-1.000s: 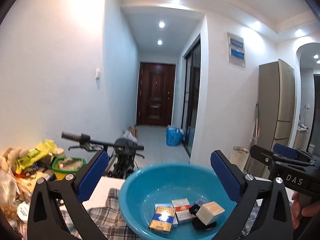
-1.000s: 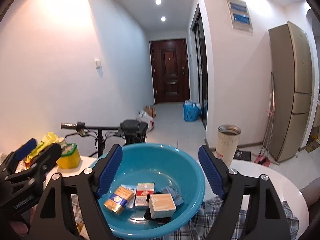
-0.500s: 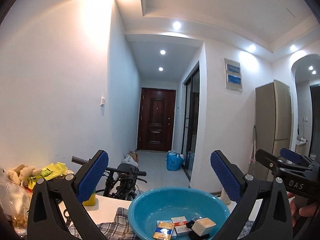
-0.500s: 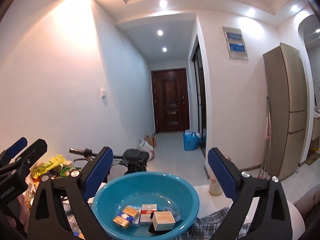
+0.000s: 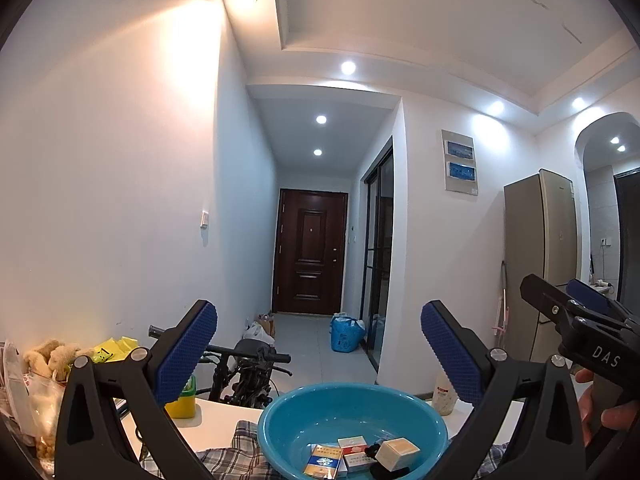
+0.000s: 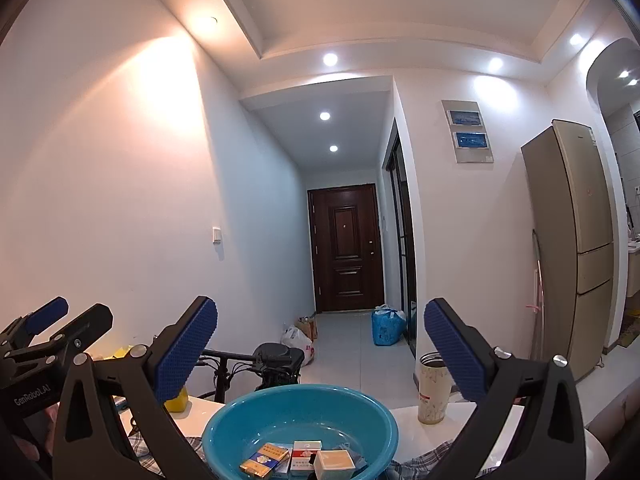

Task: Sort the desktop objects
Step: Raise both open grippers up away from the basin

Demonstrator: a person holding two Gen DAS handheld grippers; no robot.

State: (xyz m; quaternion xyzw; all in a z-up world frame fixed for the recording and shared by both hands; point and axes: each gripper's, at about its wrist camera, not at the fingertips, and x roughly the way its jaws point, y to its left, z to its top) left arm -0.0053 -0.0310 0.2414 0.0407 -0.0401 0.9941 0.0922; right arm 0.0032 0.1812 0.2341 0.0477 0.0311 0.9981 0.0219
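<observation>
A blue plastic basin [image 5: 352, 412] [image 6: 300, 412] sits on a plaid cloth [image 5: 224, 448] on the white table. It holds several small boxes: a blue-and-gold pack [image 5: 323, 461] [image 6: 264, 458], a red-and-white pack [image 5: 354, 446] [image 6: 305, 454], a beige box [image 5: 397, 453] [image 6: 334, 463] and a small black object [image 5: 378, 470]. My left gripper [image 5: 319, 354] is open and empty, raised above and behind the basin. My right gripper [image 6: 320, 354] is open and empty, likewise raised. Each gripper shows at the other view's edge.
A yellow-and-green container [image 5: 182, 402] and snack bags with a plush toy [image 5: 48, 360] stand at the table's left. A patterned cup [image 6: 434, 388] stands at the right. A bike's handlebars [image 5: 240, 354] lie behind the table, with a hallway beyond.
Both grippers have tilted upward and drawn back, so the basin has dropped to the bottom of both views. Both stay open and empty. The basin's contents have not moved.
</observation>
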